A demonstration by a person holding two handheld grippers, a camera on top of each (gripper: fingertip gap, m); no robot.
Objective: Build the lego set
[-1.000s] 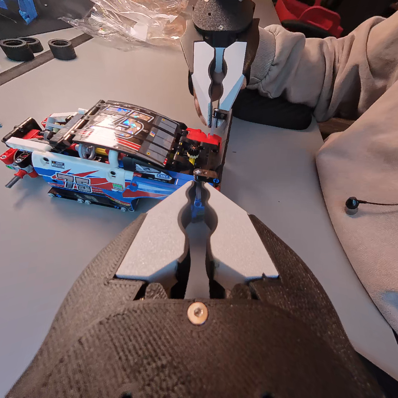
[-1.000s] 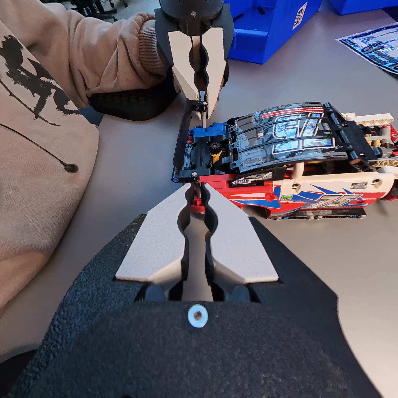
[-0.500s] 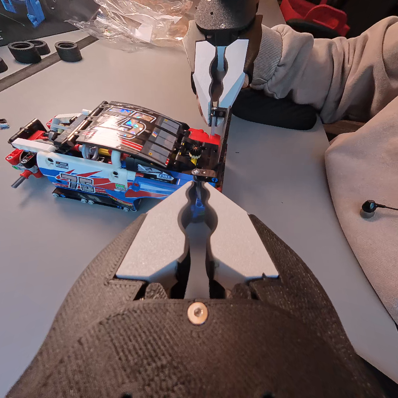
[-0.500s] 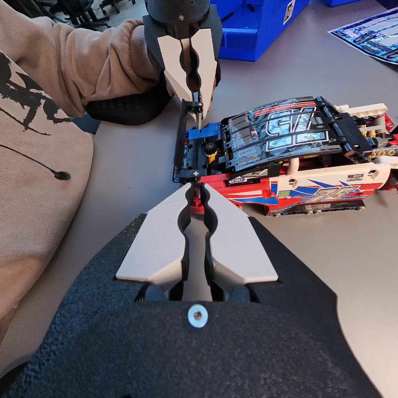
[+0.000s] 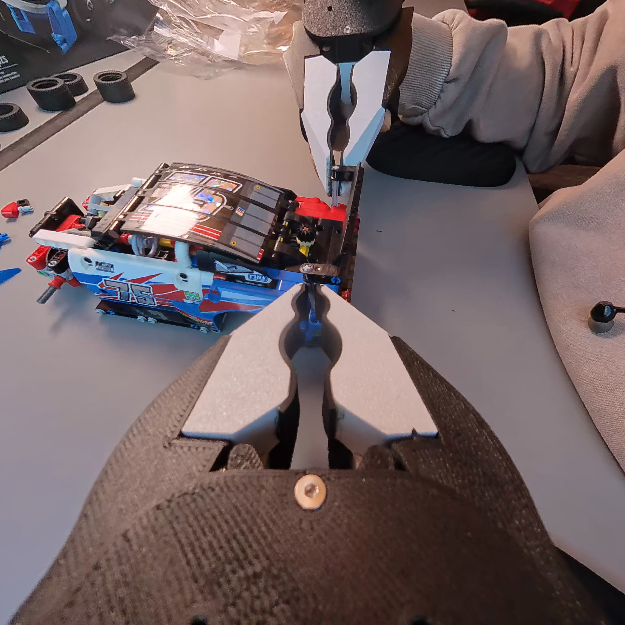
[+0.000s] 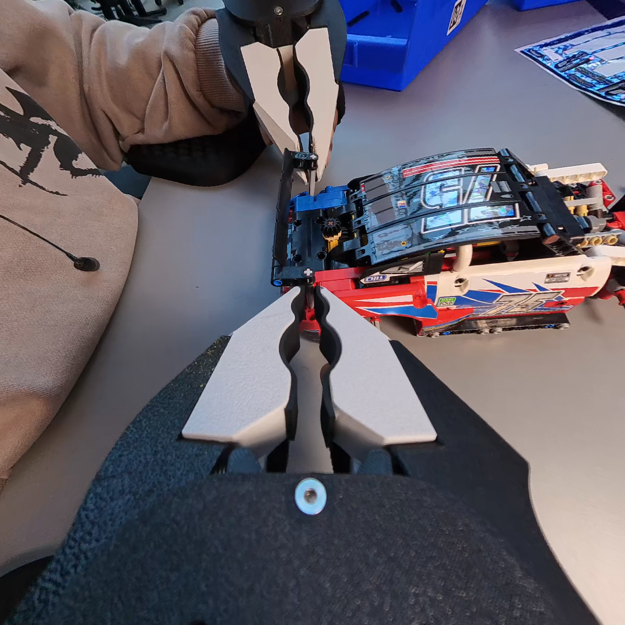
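Both hand-held grippers, left hand-held gripper (image 5: 310, 291) and right hand-held gripper (image 6: 308, 291), are clamped on thin axles under the rear spoiler (image 6: 283, 216) of the lego car (image 5: 176, 250); light, snap-fit, likely fragile, so pinch low.

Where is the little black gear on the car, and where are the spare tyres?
black gear (image 6: 329, 225), right wrist view, on its toothed top.
spare tyres (image 5: 113, 86), left wrist view, on the nearest tyre's tread.

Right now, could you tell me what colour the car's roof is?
Glossy black roof with iridescent stickers; right wrist view.
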